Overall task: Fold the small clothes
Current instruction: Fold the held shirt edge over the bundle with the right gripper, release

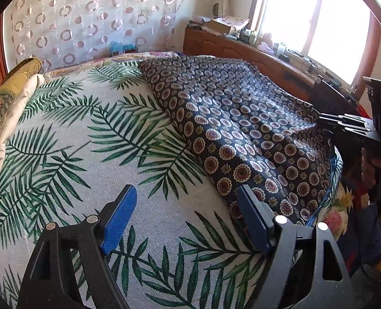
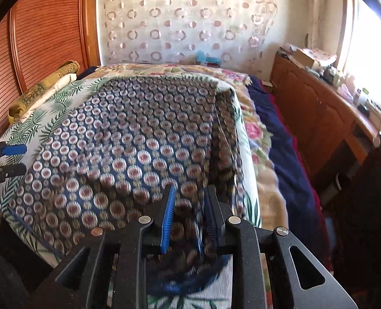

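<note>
A dark blue cloth with round flower medallions point(image 1: 242, 128) lies spread over the right half of a palm-leaf sheet point(image 1: 87, 141). My left gripper point(image 1: 187, 193) is open just above the sheet. Its right finger is at the cloth's near left edge and nothing is between its pads. In the right wrist view the same cloth point(image 2: 128, 134) fills the middle. My right gripper point(image 2: 190, 193) hovers over the cloth's near edge with its jaws a little apart. Blurred cloth shows in the gap, and the pads do not press on it. Each gripper also shows in the other view: right gripper point(image 1: 345, 123), left gripper point(image 2: 12, 159).
Rolled gold and cream fabrics point(image 1: 10, 95) lie along the bed's far left side by a wooden headboard point(image 2: 41, 38). A floral blanket point(image 2: 260, 139) and a blue blanket point(image 2: 288, 159) hang at the right. A cluttered wooden dresser point(image 2: 314, 108) stands under the window.
</note>
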`<state>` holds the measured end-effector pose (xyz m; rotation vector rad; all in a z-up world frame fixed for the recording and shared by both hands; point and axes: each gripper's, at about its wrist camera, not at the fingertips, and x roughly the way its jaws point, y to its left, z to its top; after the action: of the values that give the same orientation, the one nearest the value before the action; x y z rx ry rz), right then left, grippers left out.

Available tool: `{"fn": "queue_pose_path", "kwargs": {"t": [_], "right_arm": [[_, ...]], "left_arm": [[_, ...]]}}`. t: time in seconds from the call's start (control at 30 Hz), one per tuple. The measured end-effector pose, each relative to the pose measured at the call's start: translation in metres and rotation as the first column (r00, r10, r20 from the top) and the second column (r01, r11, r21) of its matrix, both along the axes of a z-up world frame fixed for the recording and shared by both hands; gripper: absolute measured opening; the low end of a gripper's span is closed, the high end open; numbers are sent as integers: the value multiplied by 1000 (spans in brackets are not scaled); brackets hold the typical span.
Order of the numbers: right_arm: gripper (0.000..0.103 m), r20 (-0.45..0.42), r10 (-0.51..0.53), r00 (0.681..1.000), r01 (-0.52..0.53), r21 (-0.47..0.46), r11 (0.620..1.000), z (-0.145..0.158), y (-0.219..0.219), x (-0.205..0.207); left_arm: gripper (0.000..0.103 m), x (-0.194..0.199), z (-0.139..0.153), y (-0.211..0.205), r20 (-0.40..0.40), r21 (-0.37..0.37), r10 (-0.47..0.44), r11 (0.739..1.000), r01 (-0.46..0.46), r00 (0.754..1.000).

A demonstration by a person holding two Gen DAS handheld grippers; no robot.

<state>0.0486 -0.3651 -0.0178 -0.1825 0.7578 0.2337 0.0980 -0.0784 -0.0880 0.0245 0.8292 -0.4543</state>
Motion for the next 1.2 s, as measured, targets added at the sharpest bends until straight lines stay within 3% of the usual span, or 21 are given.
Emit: {"fn": "queue_pose_path", "kwargs": {"t": [0.1, 0.4, 0.5, 0.53, 0.57, 0.67, 0.87, 1.07, 1.2], "right_arm": [[24, -25, -8, 1000, 9, 20, 1000, -3, -10, -11], [25, -68, 7, 998, -2, 73, 997, -9, -20, -12], [24, -69, 18, 997, -14, 54, 998, -12, -18, -15], [20, -66, 21, 998, -17, 55, 998, -12, -18, -16], [9, -64, 25, 998, -21, 58, 998, -13, -17, -18], [5, -40, 26, 999, -23, 63, 998, -12, -18, -20], [4, 40, -27, 999, 23, 88, 996, 6, -31, -32], [3, 53, -54, 997, 52, 36, 998, 12, -40, -47], [3, 29, -67, 997, 66, 33, 997, 4, -38, -49]], "left_arm": [[81, 0, -3, -3, -4, 11, -6, 1000, 6, 1000], [85, 0, -7, -18, 21, 138, -30, 990, 26, 999], [85, 0, -7, -16, 20, 134, -30, 991, 27, 999], [85, -1, -6, -17, 22, 135, -29, 991, 25, 999], [85, -1, -6, -18, 24, 136, -28, 990, 24, 999], [85, -3, -6, -18, 24, 134, -28, 991, 24, 999], [85, -9, 7, -11, 40, 43, -40, 998, 38, 998], [85, -19, 20, -19, 77, 37, -72, 997, 69, 994], [85, -20, 14, -25, 56, 43, -91, 995, 89, 994]]}}
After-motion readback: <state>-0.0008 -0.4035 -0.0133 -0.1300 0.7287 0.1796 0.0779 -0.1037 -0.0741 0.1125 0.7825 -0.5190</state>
